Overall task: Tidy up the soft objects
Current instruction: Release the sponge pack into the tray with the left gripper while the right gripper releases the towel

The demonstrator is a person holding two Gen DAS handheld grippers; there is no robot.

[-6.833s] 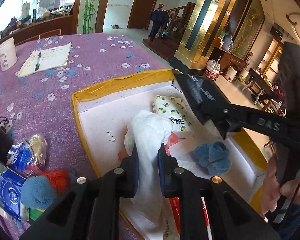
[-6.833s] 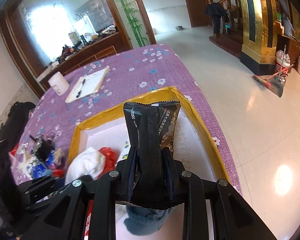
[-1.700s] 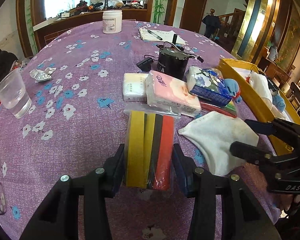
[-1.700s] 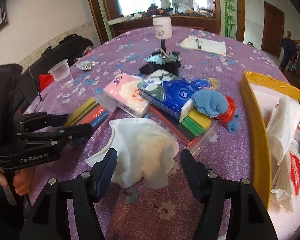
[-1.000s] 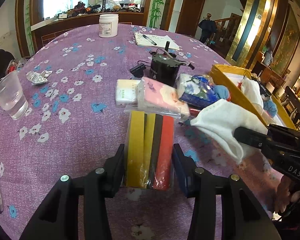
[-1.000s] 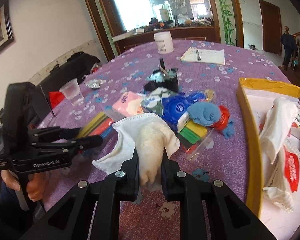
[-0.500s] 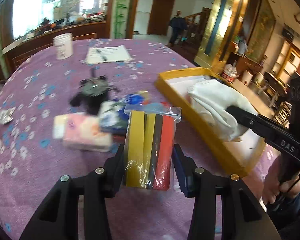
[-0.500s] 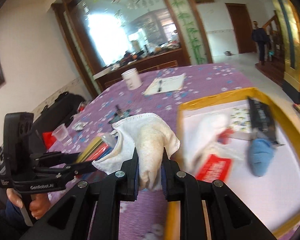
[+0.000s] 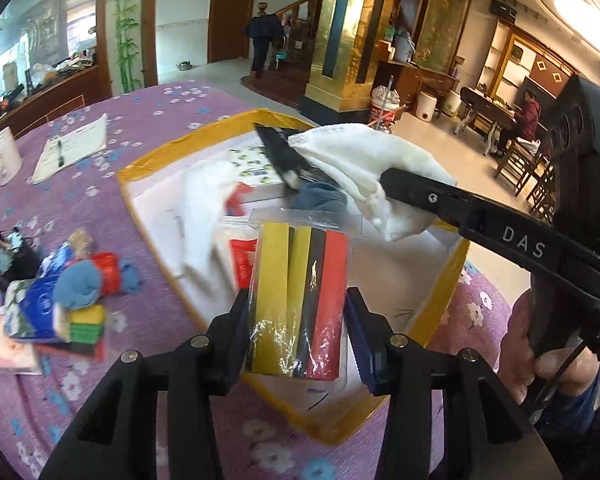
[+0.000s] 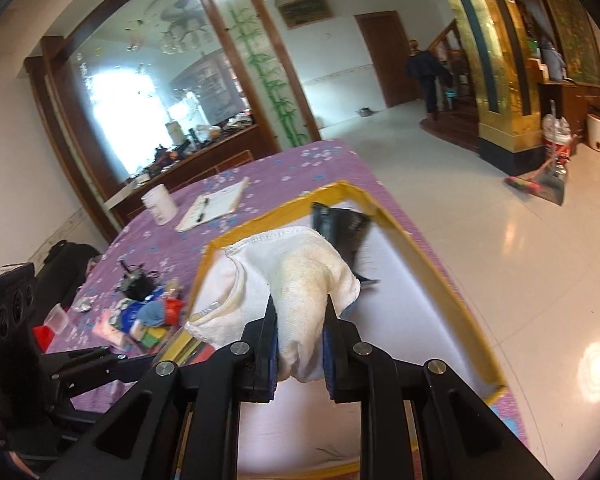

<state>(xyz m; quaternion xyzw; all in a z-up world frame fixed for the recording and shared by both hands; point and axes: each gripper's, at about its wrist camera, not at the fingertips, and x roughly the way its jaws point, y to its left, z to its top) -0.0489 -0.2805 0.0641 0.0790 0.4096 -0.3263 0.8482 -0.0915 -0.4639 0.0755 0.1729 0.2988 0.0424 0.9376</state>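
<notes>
My left tongs (image 9: 298,320) grip the bag of coloured strips (image 9: 300,300), my right tongs (image 10: 300,344) pinch the white cloth (image 10: 300,280), both over the yellow-rimmed box (image 9: 452,268) at twelve o'clock.

Large ornate hall, home or family-run guesthouse by the look. Round table (image 9: 148,128) under purple floral cloth, notepad (image 9: 72,148) near its far edge. Glossy white tile floor (image 10: 520,248), gold-clad pillar (image 9: 340,40), wooden staircase (image 9: 300,12) with a person (image 9: 262,40) at its foot. Bamboo painted on glass partition (image 10: 276,92); broom (image 10: 532,180) by the pillar.
</notes>
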